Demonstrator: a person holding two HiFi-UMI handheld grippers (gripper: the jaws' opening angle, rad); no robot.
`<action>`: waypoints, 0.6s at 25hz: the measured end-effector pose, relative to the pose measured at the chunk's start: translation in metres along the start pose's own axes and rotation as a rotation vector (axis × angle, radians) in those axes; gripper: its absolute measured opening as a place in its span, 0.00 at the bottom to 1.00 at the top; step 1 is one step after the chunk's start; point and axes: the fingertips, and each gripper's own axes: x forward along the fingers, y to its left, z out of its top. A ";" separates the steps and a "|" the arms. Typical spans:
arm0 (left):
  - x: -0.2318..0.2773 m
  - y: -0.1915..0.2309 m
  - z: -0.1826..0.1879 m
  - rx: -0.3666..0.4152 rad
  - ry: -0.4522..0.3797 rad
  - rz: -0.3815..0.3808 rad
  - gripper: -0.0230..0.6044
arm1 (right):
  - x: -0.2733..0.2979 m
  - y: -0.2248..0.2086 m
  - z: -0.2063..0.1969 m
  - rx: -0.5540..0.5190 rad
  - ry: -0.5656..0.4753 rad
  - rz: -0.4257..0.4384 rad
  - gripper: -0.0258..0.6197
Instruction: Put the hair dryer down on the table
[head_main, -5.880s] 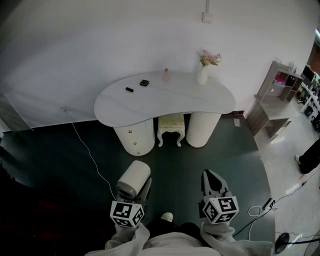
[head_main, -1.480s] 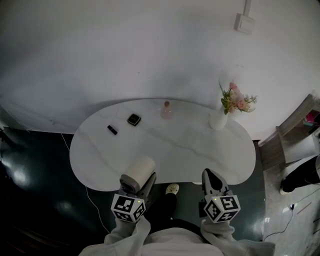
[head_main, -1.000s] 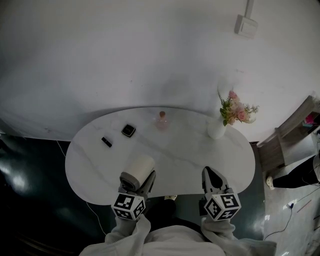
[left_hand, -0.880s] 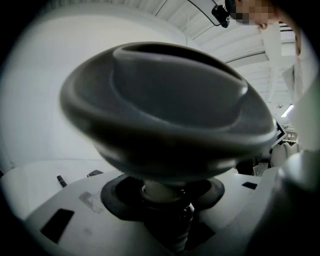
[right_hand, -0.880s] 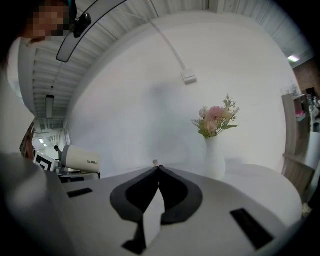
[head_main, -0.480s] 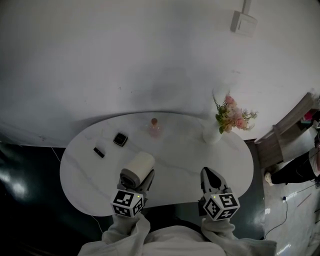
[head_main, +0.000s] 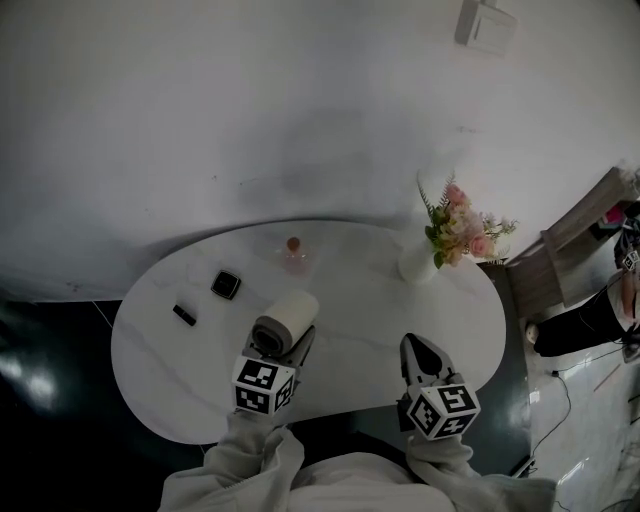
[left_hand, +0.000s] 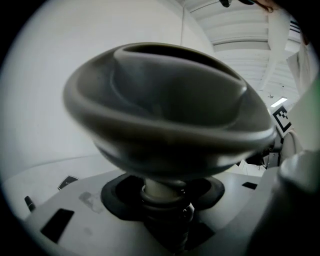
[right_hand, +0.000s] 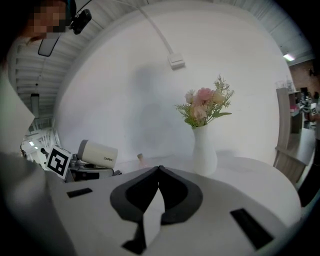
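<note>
The cream hair dryer (head_main: 288, 322) hangs over the near middle of the white table (head_main: 360, 300), barrel pointing away from me. My left gripper (head_main: 286, 354) is shut on its handle. In the left gripper view the dryer's dark rear end (left_hand: 165, 115) fills the picture and its handle (left_hand: 161, 192) sits between the jaws. My right gripper (head_main: 424, 358) is shut and empty above the table's near right edge; its tips (right_hand: 159, 169) meet. The right gripper view shows the dryer (right_hand: 98, 153) at the left.
A white vase with pink flowers (head_main: 417, 258) stands at the back right of the table, also the vase (right_hand: 204, 150) in the right gripper view. A small bottle (head_main: 293, 250) sits at the back middle. A black square item (head_main: 226, 284) and a small black piece (head_main: 184, 314) lie at the left.
The table has come closer beneath me over the frames. Both grippers now hang over its near part, the left still holding the dryer, which has shifted slightly forward and right.
</note>
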 end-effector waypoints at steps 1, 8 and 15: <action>0.006 0.000 -0.003 0.000 0.012 -0.006 0.39 | 0.001 -0.001 -0.001 -0.001 0.006 -0.004 0.12; 0.043 0.004 -0.009 0.017 0.086 -0.031 0.39 | 0.013 -0.011 -0.007 0.013 0.039 -0.017 0.12; 0.080 0.006 -0.020 0.037 0.196 -0.070 0.39 | 0.024 -0.016 -0.010 0.030 0.071 -0.032 0.12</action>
